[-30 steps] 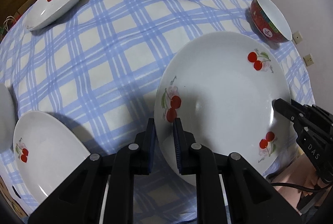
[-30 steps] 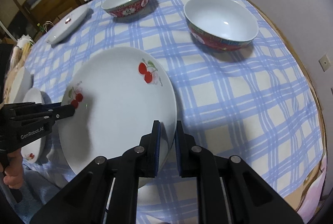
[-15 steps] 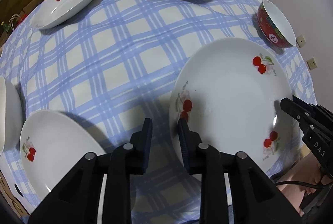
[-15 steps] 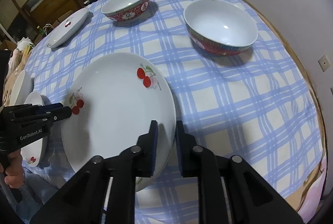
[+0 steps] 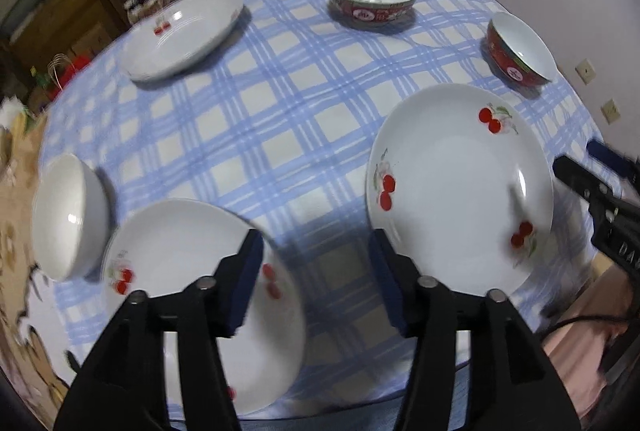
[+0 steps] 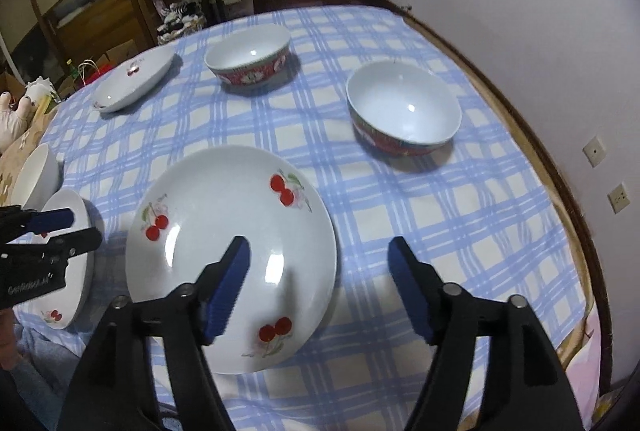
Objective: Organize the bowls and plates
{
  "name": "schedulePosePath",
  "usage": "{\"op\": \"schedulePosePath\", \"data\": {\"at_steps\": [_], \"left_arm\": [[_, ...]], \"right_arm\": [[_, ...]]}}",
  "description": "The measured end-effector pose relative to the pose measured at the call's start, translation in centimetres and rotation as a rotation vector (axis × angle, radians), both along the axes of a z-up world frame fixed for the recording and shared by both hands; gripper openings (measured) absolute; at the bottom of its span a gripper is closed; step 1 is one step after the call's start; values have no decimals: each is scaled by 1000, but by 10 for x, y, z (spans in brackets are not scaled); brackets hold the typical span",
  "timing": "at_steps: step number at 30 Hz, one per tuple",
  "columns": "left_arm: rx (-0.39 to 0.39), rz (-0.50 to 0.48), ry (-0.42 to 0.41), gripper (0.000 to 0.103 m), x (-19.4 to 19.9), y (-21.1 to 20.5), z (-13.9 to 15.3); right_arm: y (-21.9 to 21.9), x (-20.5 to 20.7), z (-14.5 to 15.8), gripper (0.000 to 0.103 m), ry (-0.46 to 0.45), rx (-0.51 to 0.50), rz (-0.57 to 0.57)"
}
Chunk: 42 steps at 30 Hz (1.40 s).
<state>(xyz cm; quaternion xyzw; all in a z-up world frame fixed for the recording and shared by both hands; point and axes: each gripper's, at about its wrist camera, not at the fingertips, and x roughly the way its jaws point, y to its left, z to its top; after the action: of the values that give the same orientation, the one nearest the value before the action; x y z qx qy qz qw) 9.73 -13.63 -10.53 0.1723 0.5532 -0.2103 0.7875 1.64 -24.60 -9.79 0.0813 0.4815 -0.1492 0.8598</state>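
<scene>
Two grippers stand clear of the large cherry plate [image 6: 224, 231], which lies flat on the checked tablecloth [image 6: 440, 215] near the table's front edge. Left gripper [image 5: 316, 271]: jaws have just been opening, nothing between them, only cloth below. Right gripper [image 6: 320, 279]: jaws have just been opening to a wide gap, empty, one finger over the plate's rim. A second cherry plate [image 5: 188, 271] and a white bowl [image 5: 68, 215] sit to the left; two red bowls [image 6: 404, 111] lie farther back. Risk: the second cherry plate looks close to the edge, and a careless pass could push it off.
</scene>
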Motion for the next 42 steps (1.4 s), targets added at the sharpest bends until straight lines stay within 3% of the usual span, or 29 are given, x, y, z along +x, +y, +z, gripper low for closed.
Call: {"op": "schedulePosePath", "data": {"at_steps": [2, 5, 8, 17, 23, 28, 42], "left_arm": [[7, -9, -25, 79, -5, 5, 10], [9, 11, -60, 93, -9, 15, 22], [22, 23, -72, 93, -12, 25, 30], [23, 96, -108, 93, -7, 64, 56], [31, 124, -88, 93, -1, 88, 62], [37, 159, -66, 93, 6, 107, 61], [6, 281, 6, 93, 29, 175, 40]], "right_arm": [[7, -1, 7, 92, -25, -23, 11], [16, -2, 17, 94, -58, -39, 35], [26, -3, 26, 103, -94, -33, 52], [67, 9, 48, 103, -161, -66, 127], [93, 18, 53, 103, -173, -57, 187], [120, 26, 51, 103, -164, -113, 251], [178, 50, 39, 103, -149, -60, 376]]}}
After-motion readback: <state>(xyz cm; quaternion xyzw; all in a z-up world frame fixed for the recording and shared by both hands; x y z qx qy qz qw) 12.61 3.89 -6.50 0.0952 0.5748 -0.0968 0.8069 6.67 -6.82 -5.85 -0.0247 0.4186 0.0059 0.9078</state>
